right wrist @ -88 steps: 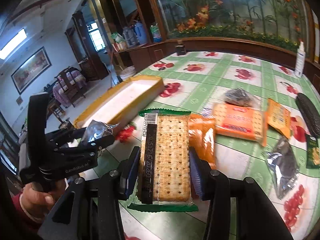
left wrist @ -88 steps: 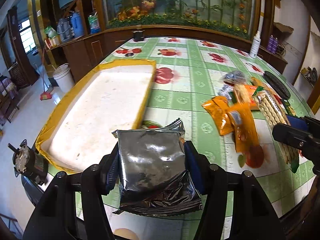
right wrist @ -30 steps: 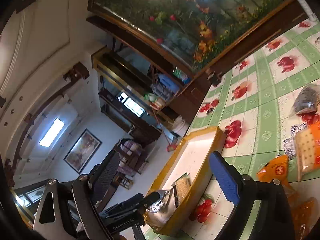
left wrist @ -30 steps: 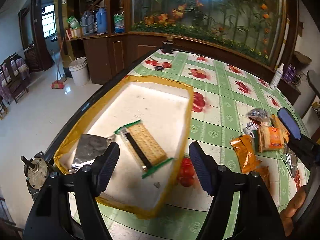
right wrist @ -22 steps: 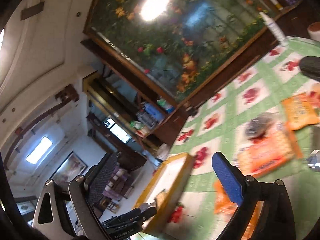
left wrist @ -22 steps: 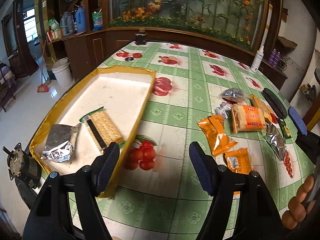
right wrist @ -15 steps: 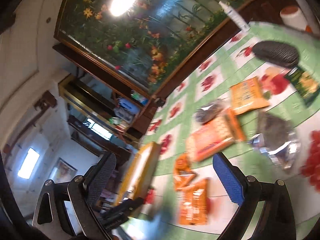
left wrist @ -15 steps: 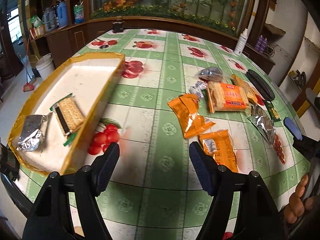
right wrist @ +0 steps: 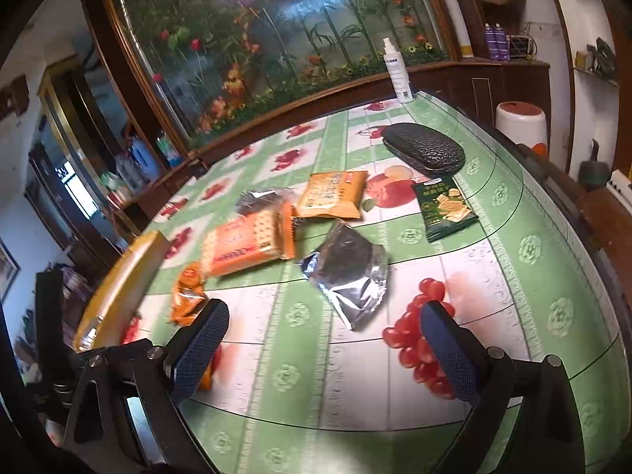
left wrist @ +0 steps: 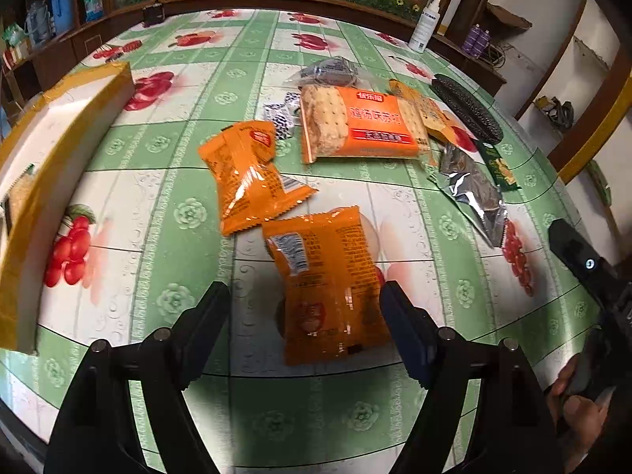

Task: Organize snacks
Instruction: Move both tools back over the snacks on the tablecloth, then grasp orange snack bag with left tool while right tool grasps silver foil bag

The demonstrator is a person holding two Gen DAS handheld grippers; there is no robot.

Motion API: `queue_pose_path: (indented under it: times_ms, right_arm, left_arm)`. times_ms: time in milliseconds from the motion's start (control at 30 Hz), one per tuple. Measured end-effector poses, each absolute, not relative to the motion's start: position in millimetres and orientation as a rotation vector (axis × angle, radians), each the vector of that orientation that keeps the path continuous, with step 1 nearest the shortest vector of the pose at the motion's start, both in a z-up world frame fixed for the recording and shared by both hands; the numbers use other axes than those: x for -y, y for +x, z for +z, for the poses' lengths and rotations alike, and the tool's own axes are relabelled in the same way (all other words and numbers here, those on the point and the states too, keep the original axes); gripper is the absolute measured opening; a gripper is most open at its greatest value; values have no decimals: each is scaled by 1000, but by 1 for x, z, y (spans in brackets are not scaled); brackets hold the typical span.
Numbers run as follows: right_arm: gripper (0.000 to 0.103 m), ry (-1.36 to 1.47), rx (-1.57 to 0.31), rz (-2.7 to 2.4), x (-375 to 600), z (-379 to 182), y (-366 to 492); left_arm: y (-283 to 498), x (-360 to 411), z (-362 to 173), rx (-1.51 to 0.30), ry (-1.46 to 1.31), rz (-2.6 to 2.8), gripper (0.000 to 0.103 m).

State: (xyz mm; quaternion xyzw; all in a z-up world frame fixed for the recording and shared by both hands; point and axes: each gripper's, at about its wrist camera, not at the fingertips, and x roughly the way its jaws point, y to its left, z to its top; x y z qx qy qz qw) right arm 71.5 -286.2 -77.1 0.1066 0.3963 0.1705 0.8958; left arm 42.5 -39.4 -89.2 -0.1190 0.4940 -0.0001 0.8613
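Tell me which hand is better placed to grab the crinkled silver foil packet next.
Right. The right gripper sits open just short of the crinkled silver foil packet, which lies ahead between its fingers. The left gripper, jaws opening, is lined up on an orange plastic snack packet instead.

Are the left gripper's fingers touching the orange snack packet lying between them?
Apart. The left wrist view shows tablecloth on both sides of the orange packet, between it and the opening fingers of the left gripper.
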Motion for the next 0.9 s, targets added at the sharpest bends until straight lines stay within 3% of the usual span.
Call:
queue_pose_path:
  times_ms: [767, 900]
  right_arm:
    - [99, 72, -913, 407, 258, -93, 112]
    - [99, 9, -942, 415, 247, -99, 134]
  left_arm:
    - [69, 66, -95, -1058, -177, 138, 78]
    - [76, 70, -99, -1067, -141, 215, 84]
